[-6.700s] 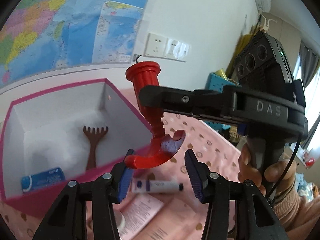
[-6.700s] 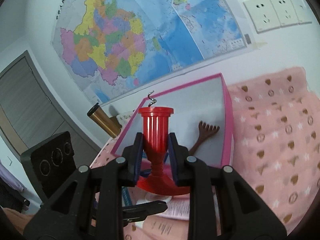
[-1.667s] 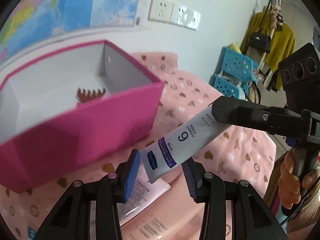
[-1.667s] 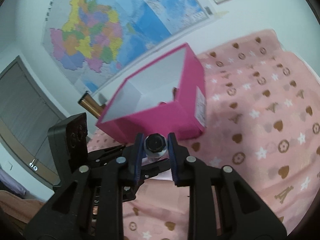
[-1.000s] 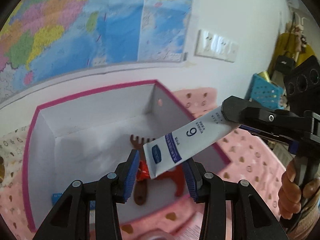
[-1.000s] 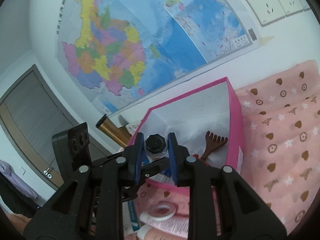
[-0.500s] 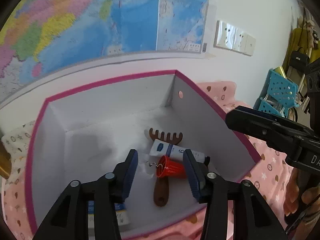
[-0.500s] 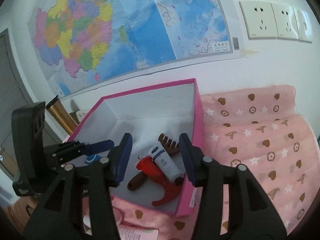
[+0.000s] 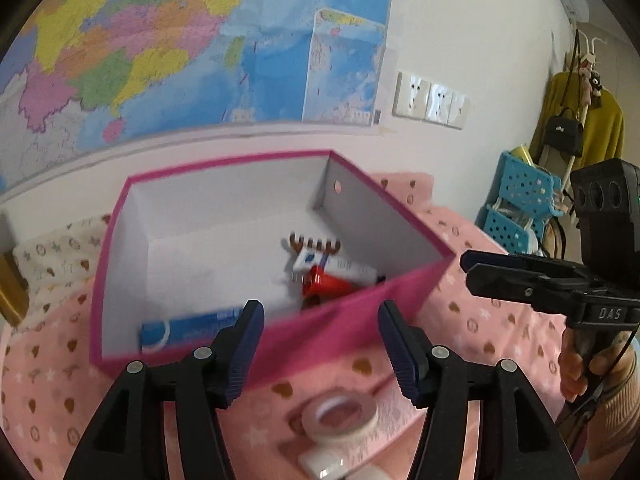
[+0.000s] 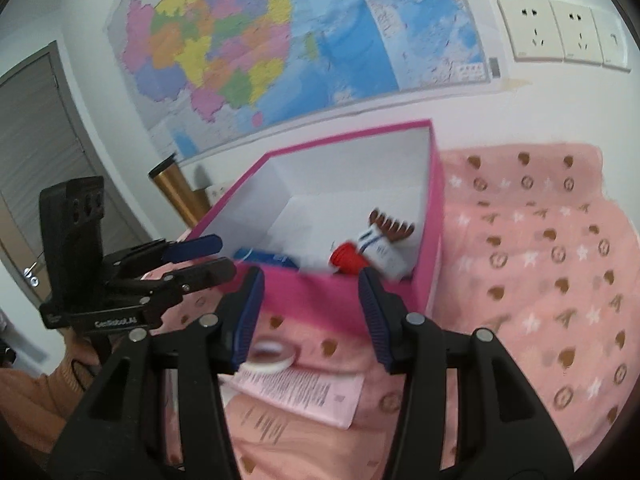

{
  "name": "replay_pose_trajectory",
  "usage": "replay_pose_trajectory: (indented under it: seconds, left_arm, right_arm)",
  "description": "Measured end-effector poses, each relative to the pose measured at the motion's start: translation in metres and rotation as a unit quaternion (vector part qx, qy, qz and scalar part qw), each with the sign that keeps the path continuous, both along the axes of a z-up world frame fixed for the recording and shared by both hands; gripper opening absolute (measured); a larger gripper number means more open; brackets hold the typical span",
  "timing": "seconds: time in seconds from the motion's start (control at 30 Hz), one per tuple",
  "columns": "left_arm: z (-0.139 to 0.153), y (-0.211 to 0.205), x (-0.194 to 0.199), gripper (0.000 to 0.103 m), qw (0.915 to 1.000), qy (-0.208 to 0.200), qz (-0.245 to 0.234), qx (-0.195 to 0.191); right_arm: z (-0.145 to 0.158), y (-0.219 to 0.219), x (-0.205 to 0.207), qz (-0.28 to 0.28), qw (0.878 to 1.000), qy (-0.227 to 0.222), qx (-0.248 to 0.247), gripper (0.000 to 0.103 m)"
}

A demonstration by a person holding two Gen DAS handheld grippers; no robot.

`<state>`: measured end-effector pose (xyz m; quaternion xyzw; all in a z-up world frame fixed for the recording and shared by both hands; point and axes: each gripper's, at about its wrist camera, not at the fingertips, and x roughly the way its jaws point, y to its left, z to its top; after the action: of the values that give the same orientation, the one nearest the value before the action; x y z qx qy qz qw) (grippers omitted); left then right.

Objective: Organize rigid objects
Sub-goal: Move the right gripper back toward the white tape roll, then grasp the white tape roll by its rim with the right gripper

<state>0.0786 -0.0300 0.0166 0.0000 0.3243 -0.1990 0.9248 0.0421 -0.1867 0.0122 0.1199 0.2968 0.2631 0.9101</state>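
Observation:
A pink box (image 9: 416, 278) with a white inside stands on the pink cloth. In it lie a white tube (image 9: 344, 266), a red corkscrew (image 9: 330, 286), a brown comb (image 9: 314, 245) and a blue packet (image 9: 192, 326). My left gripper (image 9: 320, 342) hangs before the box's front wall, its jaws opening with nothing between them. My right gripper (image 10: 310, 312) is open and empty, also in front of the box (image 10: 436, 216). The tube (image 10: 382, 256), corkscrew (image 10: 346, 260) and comb (image 10: 394, 227) show over the wall.
A roll of tape (image 9: 340, 416) lies on the cloth close below my left gripper, seen too as the tape (image 10: 270, 354) beside a printed leaflet (image 10: 304, 394). A gold cylinder (image 10: 176, 194) stands left of the box. A map and sockets (image 10: 560, 36) cover the wall.
Both grippers held the white tube over the box a second ago. It now lies in the box, and both grippers have opened wider and drawn back in front of it.

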Motion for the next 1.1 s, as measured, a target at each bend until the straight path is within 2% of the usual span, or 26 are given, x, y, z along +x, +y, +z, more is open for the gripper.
replay_pose_trajectory:
  seconds: [0.2, 0.37, 0.6, 1.1]
  left_arm:
    - [-0.034, 0.013, -0.012, 0.061, 0.9982, 0.057, 0.005, -0.020]
    - [-0.051, 0.017, -0.017, 0.061, 0.9961, 0.084, 0.014, -0.024]
    - [-0.060, 0.018, -0.022, 0.061, 0.9944, 0.100, 0.005, -0.034]
    - [-0.072, 0.018, -0.025, 0.059, 0.9885, 0.135, -0.031, -0.062]
  right_arm:
    - [-0.026, 0.020, -0.002, 0.043, 0.998, 0.049, -0.004, 0.051]
    - [-0.048, 0.041, 0.007, 0.069, 0.994, 0.089, -0.012, 0.051]
    - [-0.068, 0.059, 0.021, 0.075, 0.989, 0.123, -0.020, 0.051]
    - [-0.087, 0.070, 0.039, 0.078, 0.982, 0.169, -0.016, 0.051]
